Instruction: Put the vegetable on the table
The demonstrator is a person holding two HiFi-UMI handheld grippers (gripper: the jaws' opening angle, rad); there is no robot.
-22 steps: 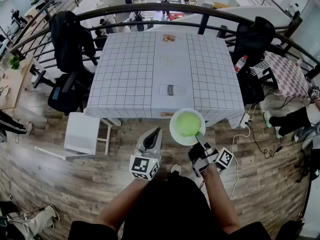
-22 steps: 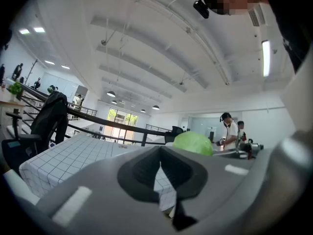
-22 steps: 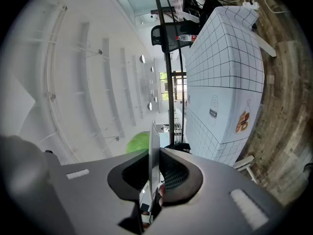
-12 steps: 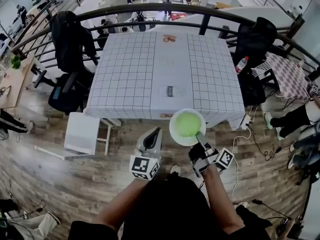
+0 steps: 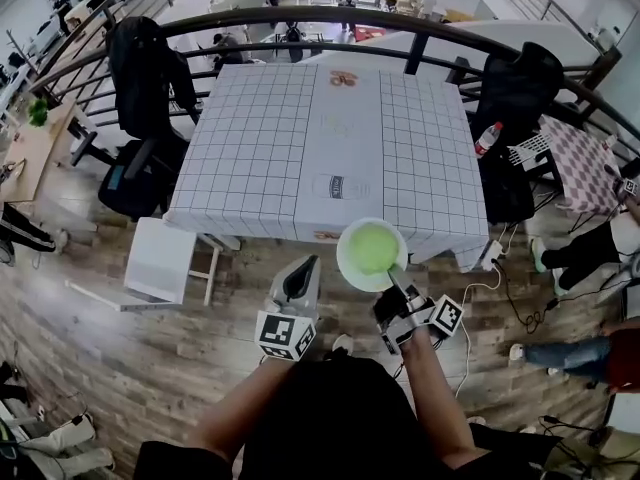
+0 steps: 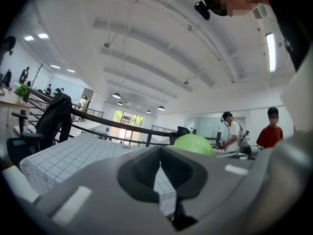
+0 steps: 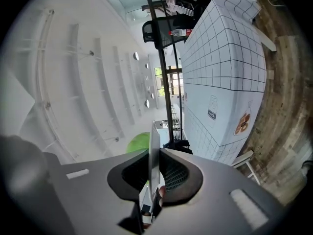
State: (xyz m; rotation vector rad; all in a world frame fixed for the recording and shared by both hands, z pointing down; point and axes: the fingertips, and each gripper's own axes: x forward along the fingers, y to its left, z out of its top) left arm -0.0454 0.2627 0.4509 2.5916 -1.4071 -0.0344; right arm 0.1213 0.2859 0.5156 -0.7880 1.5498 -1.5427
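A round pale-green vegetable [image 5: 373, 246] lies on a white plate [image 5: 350, 268], held in the air just in front of the near edge of the table [image 5: 300, 158] with the white checked cloth. My right gripper [image 5: 397, 274] is shut on the plate's near rim. In the right gripper view the plate rim [image 7: 153, 151] stands edge-on between the jaws of the right gripper [image 7: 154, 173], with the vegetable [image 7: 138, 143] behind it. My left gripper [image 5: 303, 270] hangs to the plate's left, shut and with nothing in it. In the left gripper view the left gripper [image 6: 160, 166] shows the vegetable [image 6: 193, 143] beyond it on the right.
Black chairs with jackets stand at the table's left [image 5: 140, 78] and right [image 5: 520, 88]. A white stool [image 5: 160, 260] is by the table's near left corner. A curved railing [image 5: 400, 23] runs behind the table. Cables [image 5: 520, 288] lie on the wooden floor at right.
Both grippers and the plate with the vegetable keep almost the same place. The view has shifted a little, and people at the right edge have moved.
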